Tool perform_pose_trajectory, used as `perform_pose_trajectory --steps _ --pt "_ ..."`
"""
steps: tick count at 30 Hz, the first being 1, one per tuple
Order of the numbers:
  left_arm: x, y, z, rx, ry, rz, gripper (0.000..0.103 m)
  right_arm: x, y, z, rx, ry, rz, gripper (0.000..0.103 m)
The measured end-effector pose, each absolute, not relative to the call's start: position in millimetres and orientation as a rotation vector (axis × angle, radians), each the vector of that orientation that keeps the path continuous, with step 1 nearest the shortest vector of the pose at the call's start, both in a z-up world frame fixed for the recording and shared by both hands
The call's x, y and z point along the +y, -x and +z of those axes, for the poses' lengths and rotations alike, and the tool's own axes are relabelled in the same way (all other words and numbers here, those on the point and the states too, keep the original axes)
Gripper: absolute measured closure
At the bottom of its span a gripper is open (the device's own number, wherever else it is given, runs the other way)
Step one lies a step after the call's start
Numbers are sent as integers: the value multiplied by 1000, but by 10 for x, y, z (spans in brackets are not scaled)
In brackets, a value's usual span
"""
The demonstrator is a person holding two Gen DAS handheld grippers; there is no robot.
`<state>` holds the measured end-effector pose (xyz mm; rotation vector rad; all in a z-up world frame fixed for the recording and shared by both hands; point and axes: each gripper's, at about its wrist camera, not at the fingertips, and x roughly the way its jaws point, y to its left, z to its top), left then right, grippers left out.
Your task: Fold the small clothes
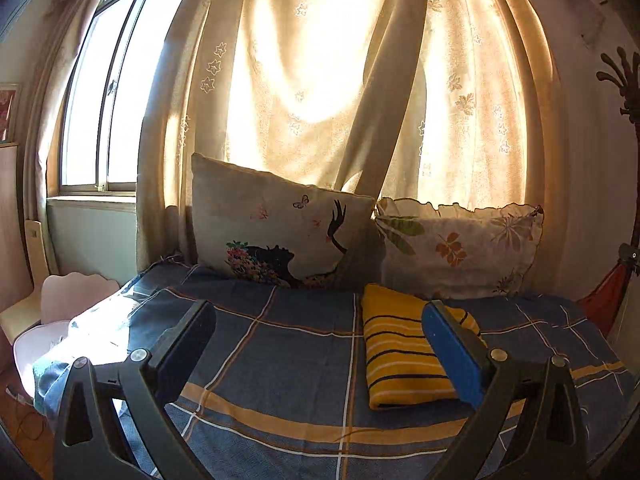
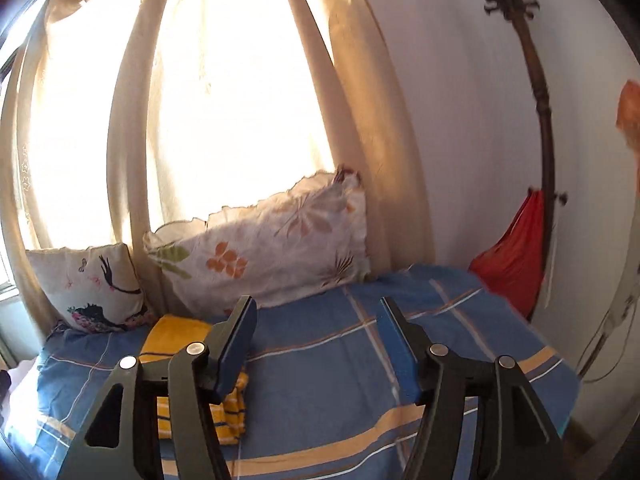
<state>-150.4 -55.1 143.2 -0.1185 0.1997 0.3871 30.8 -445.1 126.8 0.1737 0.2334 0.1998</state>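
A yellow garment with dark and white stripes [image 1: 400,354] lies folded in a flat rectangle on the blue checked bed sheet [image 1: 280,344]. My left gripper [image 1: 320,344] is open and empty above the sheet; its right finger hides the garment's right edge. In the right wrist view the same garment [image 2: 172,334] lies at the lower left, partly behind my left finger. My right gripper [image 2: 316,344] is open and empty over the bare sheet [image 2: 340,380], to the right of the garment.
Two pillows stand against the curtain at the back: one with a dark figure print [image 1: 280,232] and a floral one [image 1: 460,248]. A window [image 1: 100,100] is at the left. A coat stand [image 2: 536,120] with a red bag [image 2: 516,256] is at the right.
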Motion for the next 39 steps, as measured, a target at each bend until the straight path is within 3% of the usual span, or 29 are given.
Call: perform_pose_trajectory --steps 3,5,16,25,39 --pt "-611 1591 1494 174 108 414 0 -4468 -7 1514 133 -126 212 17" --pt "-650 1578 1471 167 106 441 0 -4338 69 1549 134 -58 257 14" --pt "-705 1117 814 439 225 346 0 -3183 -331 254 517 118 467 14" --pt "-781 868 465 588 249 325 0 -3117 -382 6 579 128 470 14" --pt "-743 682 337 657 231 347 0 -3061 -532 -76 615 106 489 14"
